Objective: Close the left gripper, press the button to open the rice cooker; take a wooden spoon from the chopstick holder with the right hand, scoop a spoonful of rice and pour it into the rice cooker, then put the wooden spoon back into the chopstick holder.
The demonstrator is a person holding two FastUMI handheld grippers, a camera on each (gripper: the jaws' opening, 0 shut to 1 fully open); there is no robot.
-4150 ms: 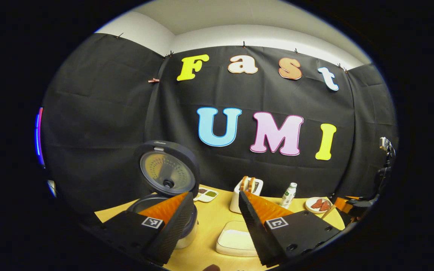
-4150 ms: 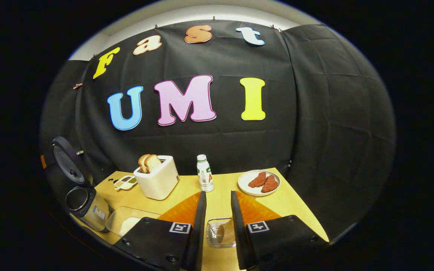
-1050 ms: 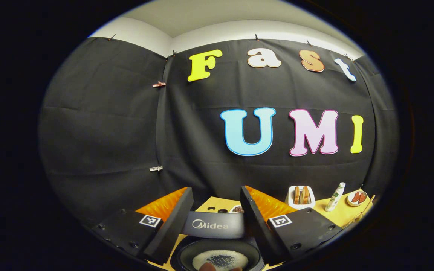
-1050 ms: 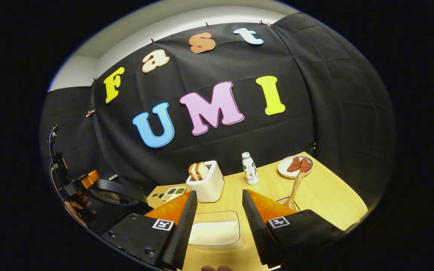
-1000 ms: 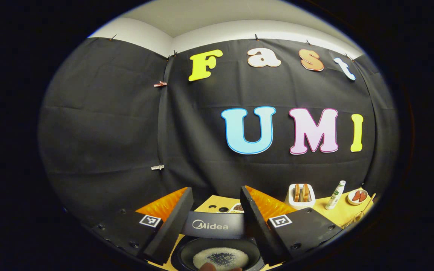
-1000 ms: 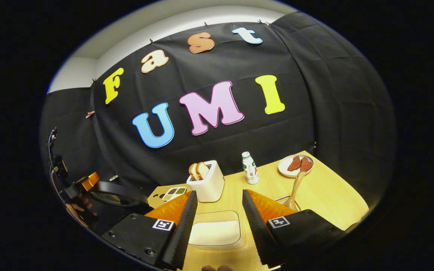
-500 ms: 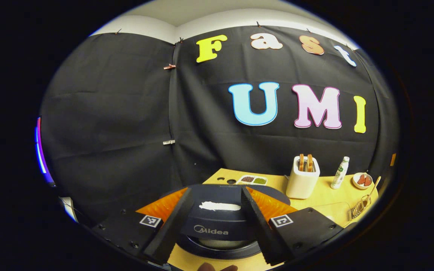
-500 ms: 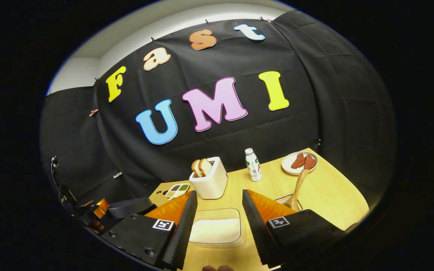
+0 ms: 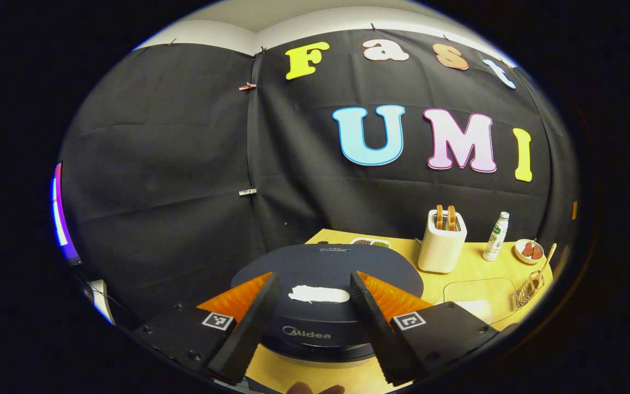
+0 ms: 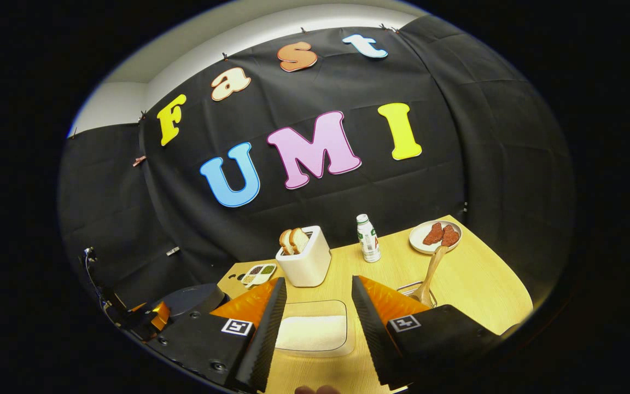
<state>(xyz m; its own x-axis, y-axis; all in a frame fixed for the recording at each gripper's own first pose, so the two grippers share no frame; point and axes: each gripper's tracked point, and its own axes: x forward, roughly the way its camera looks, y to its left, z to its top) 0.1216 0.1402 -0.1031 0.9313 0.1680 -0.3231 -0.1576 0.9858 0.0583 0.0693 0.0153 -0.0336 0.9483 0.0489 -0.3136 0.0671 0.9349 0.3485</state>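
My left gripper (image 9: 310, 306) hangs with its jaws wide apart and empty just over the rice cooker (image 9: 328, 298), whose lid, raised a second ago over the rice in the pot, now lies flat and shut; my right gripper (image 10: 315, 314) is likewise spread and empty above the rice tray (image 10: 314, 332). Farther off on the counter (image 10: 473, 284) the wooden spoon (image 10: 431, 270) stands in the chopstick holder (image 10: 416, 288); so I judge the scooping is finished and the task done.

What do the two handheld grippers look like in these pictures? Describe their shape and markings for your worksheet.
The left gripper has two broad, wedge-shaped fingers that taper forward, with ribbed inner faces. Each finger sits on a flat black base plate with screw holes and a small square black-and-white tag marker. The right gripper is built the same way, with a matching marker on each plate.
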